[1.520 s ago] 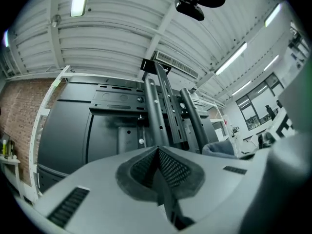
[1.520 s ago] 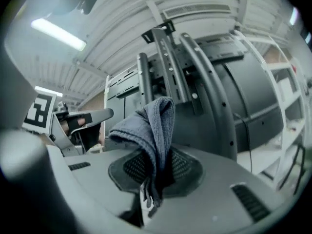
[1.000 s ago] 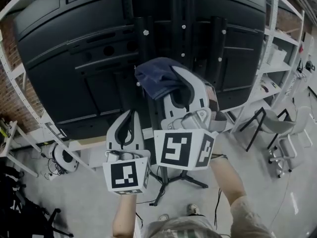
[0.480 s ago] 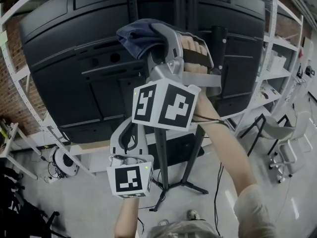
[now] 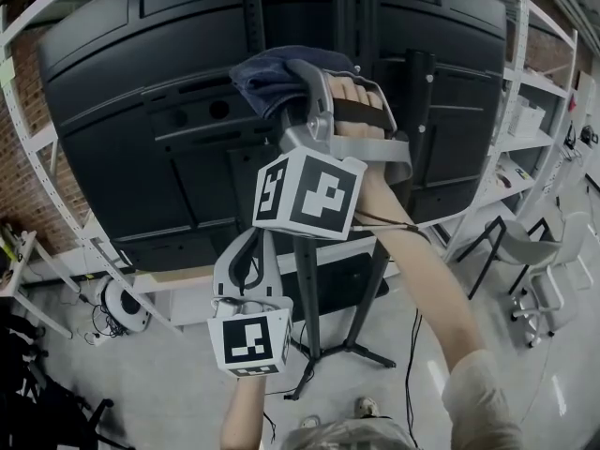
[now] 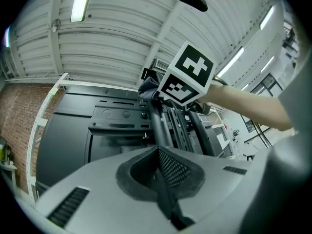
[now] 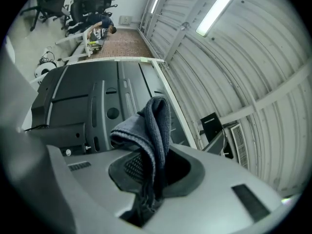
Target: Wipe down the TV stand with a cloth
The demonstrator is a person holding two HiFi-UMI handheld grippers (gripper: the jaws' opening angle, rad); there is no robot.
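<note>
The right gripper (image 7: 148, 191) has its jaws clamped on a dark blue-grey woven cloth (image 7: 148, 140). A loose fold of it droops over the jaw tips. Just beyond the tips rise the black metal uprights of the TV stand (image 5: 354, 7), mounted on the flat black television back (image 5: 141, 129). Whether the cloth touches them cannot be told. The left gripper (image 6: 163, 194), lower and nearer the person, has its jaws pressed together with nothing between them.
</note>
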